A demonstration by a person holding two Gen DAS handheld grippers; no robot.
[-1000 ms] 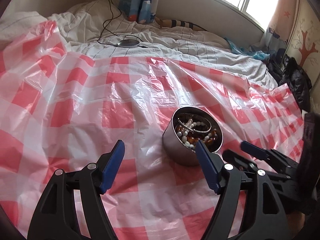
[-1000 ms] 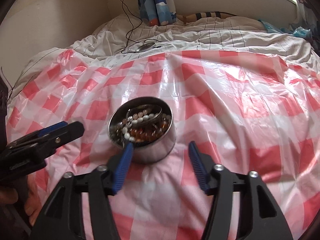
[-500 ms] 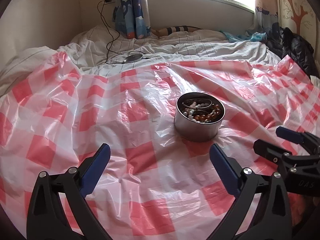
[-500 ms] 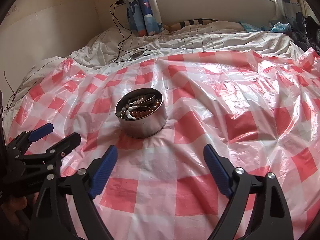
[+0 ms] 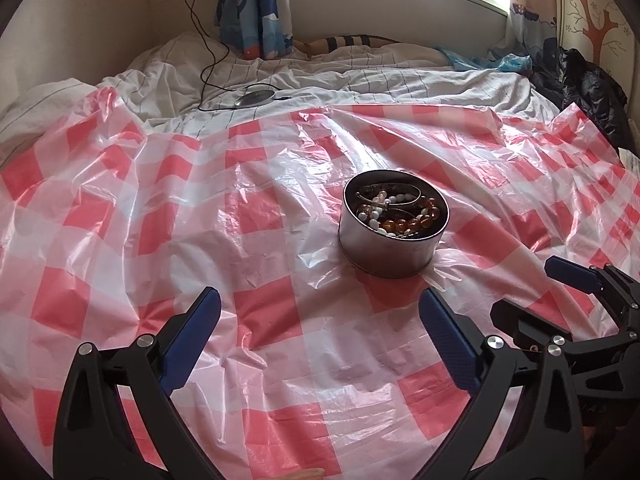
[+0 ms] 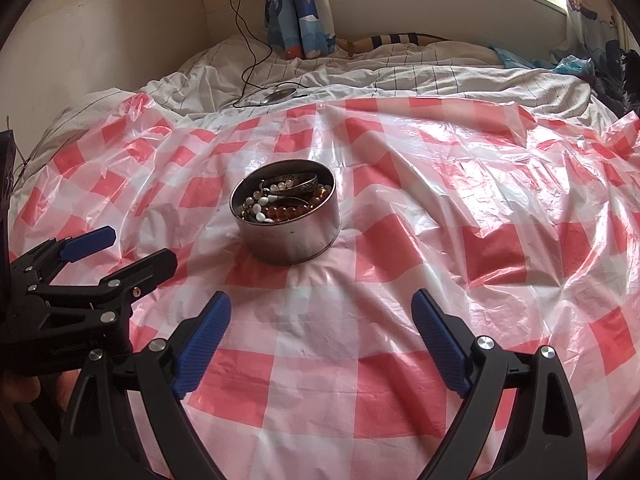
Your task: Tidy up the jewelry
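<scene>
1. Left wrist view: the left gripper (image 5: 318, 310) has its blue-padded fingers (image 5: 196, 334) spread as wide as they go, having just been opening, with nothing between them but checked plastic.
2. Right wrist view: the right gripper (image 6: 322, 314) is nearly as wide, jaws just opened further, and it too grips nothing.
3. Both grippers hang near each other above the near side of the bed; the right one shows at the right edge of the left view, the left one at the left edge of the right view.
4. Ahead of both and clear of the fingers sits the round metal tin (image 5: 390, 252), upright, lid off.
5. Inside it lies the jewelry (image 6: 280, 202): white beads, amber beads and a silver bangle, tangled together.
6. The tin rests on the red-and-white plastic sheet (image 5: 260, 320) spread over the bed.
7. Beyond the sheet: rumpled white bedding (image 6: 400, 80), a black cable (image 5: 208, 52) running to a small round device, a blue curtain (image 6: 300, 12) under the window.
</scene>
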